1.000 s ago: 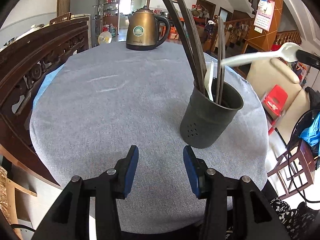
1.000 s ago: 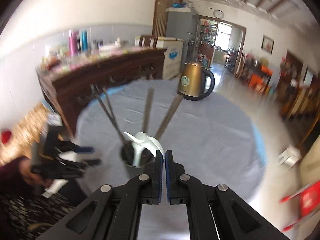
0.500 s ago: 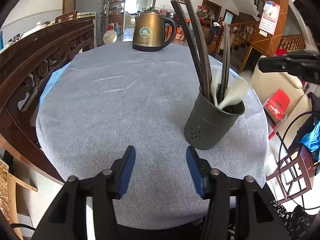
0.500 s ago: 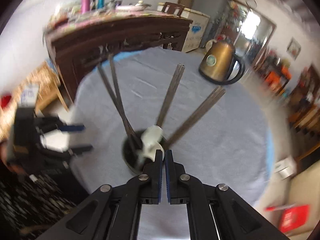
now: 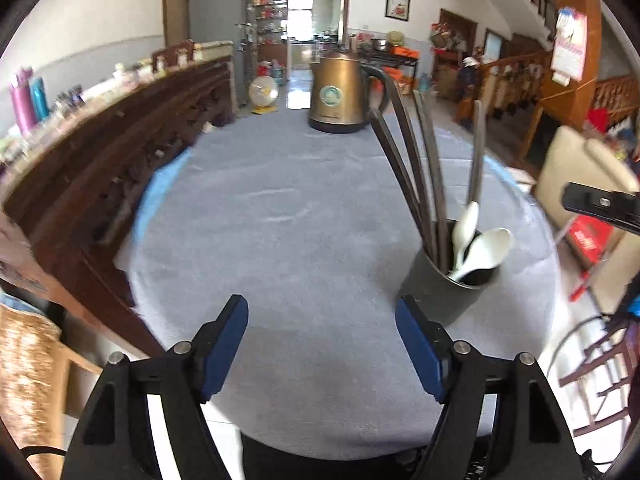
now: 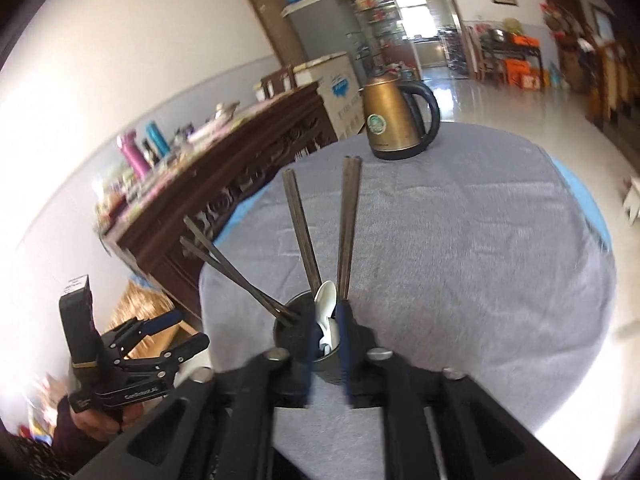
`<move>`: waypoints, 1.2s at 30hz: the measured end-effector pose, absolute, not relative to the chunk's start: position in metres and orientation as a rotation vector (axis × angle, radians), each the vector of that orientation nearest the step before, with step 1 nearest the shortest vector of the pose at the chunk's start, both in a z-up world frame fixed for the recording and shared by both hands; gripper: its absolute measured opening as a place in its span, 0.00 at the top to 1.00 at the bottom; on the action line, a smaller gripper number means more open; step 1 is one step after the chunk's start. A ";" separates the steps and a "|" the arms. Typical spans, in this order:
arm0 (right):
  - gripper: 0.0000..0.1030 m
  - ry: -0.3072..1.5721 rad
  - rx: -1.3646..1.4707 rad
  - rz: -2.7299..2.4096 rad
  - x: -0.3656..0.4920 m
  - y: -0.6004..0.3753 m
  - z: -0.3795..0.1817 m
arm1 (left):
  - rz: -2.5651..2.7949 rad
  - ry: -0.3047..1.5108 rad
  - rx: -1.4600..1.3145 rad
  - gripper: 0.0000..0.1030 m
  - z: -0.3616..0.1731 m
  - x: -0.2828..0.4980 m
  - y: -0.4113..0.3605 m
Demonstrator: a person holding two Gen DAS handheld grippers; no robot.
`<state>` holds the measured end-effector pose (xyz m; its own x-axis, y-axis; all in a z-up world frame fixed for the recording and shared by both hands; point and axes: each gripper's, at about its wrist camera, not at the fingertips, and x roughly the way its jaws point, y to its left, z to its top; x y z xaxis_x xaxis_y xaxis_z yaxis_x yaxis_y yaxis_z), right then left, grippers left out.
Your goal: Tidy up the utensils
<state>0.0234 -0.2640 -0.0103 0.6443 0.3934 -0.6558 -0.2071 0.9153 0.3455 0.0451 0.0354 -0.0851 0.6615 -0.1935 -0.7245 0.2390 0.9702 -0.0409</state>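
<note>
A dark grey utensil holder (image 5: 444, 292) stands on the grey tablecloth (image 5: 280, 240), with several long dark chopsticks (image 5: 416, 176) and white spoons (image 5: 484, 246) in it. My left gripper (image 5: 322, 340) hovers over the table's near edge, left of the holder. Its jaws are opening and nothing is between them. My right gripper (image 6: 328, 332) hangs just above the holder (image 6: 286, 330) with its jaws opening. A white spoon (image 6: 326, 300) shows between its blurred fingers, resting in the holder, and the pads do not press on it.
A brass kettle (image 5: 340, 96) stands at the table's far side. A dark carved sideboard (image 5: 100, 184) runs along the left. Chairs and a red stool (image 5: 588, 240) are off the right edge. A hand holds the left gripper (image 6: 160, 340).
The right gripper carried a white spoon down to the holder, and its shut jaws have parted with the spoon left inside. The left gripper rose, pulled back and spread wider.
</note>
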 end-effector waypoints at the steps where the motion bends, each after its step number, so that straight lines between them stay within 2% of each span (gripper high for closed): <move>1: 0.58 0.792 0.268 0.338 0.022 -0.266 -0.012 | -0.219 0.805 0.085 0.26 -0.081 0.044 0.033; 2: 0.46 0.777 0.290 0.328 0.019 -0.268 -0.014 | -0.198 0.795 0.111 0.26 -0.077 0.043 0.031; 3: 0.45 0.763 0.304 0.317 0.016 -0.268 -0.016 | -0.184 0.786 0.128 0.26 -0.074 0.042 0.029; 10: 0.45 0.694 0.282 0.249 0.002 -0.264 -0.013 | -0.083 0.688 0.206 0.24 -0.044 0.032 0.026; 15: 0.44 0.615 0.199 0.204 -0.017 -0.249 0.006 | -0.042 0.611 0.216 0.15 -0.020 0.021 0.027; 28: 0.34 0.484 0.111 0.126 -0.076 -0.215 0.050 | -0.014 0.523 0.162 0.14 0.028 -0.006 0.033; 36: 0.33 0.455 0.130 0.095 -0.087 -0.209 0.067 | 0.013 0.492 0.131 0.14 0.046 -0.015 0.038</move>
<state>-0.0867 -0.2094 0.0674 0.8940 0.1199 -0.4317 -0.0621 0.9874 0.1457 -0.0148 0.0375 0.0455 0.8816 0.0445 -0.4700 0.0187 0.9915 0.1288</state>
